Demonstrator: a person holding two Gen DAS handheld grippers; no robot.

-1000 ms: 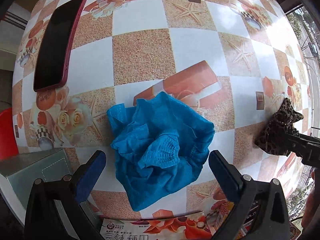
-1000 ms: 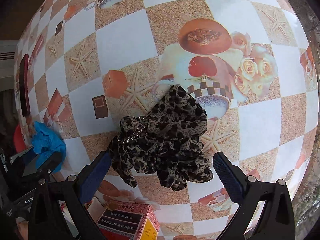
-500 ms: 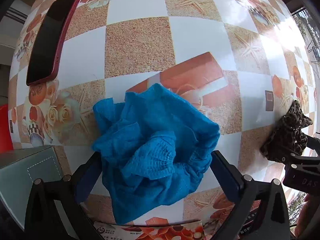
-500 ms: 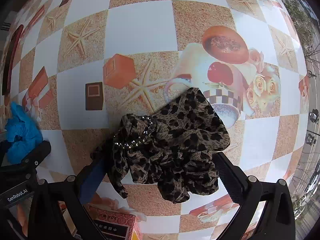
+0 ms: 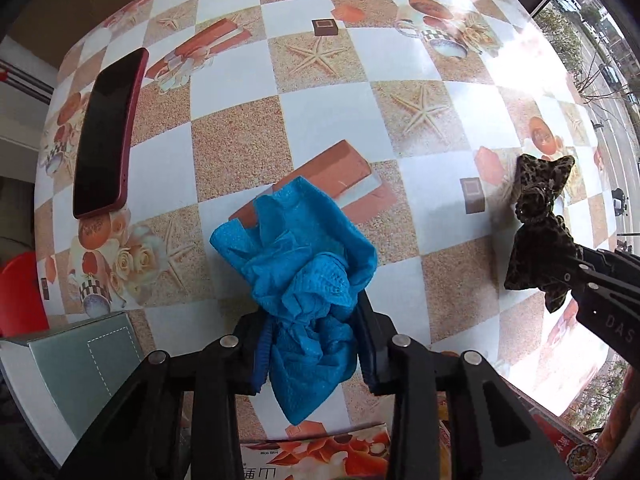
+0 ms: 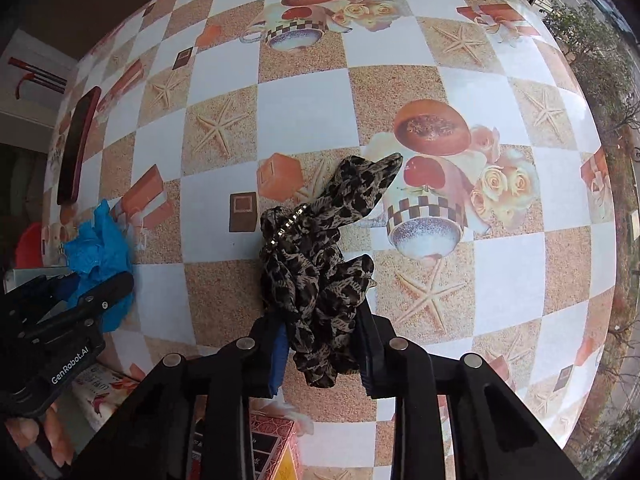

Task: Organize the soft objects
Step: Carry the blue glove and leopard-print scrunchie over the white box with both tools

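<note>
A crumpled blue cloth hangs bunched between the jaws of my left gripper, which are closing and press on its lower part; its top still drapes toward the table. My right gripper is closing too, its pads squeezing a leopard-print scrunchie with a small studded band. In the left wrist view the scrunchie shows at the right, pinched by the other gripper's fingers. The right wrist view has the blue cloth at its left edge.
A dark red phone lies at the left of the patterned tablecloth. A grey-green box stands at the near left, printed cartons along the near edge. A red object sits beyond the table's left edge.
Both grippers went from wide open around their items to clamped on them. The blue cloth and the scrunchie are now bunched narrow, and both hands have risen, showing more table.
</note>
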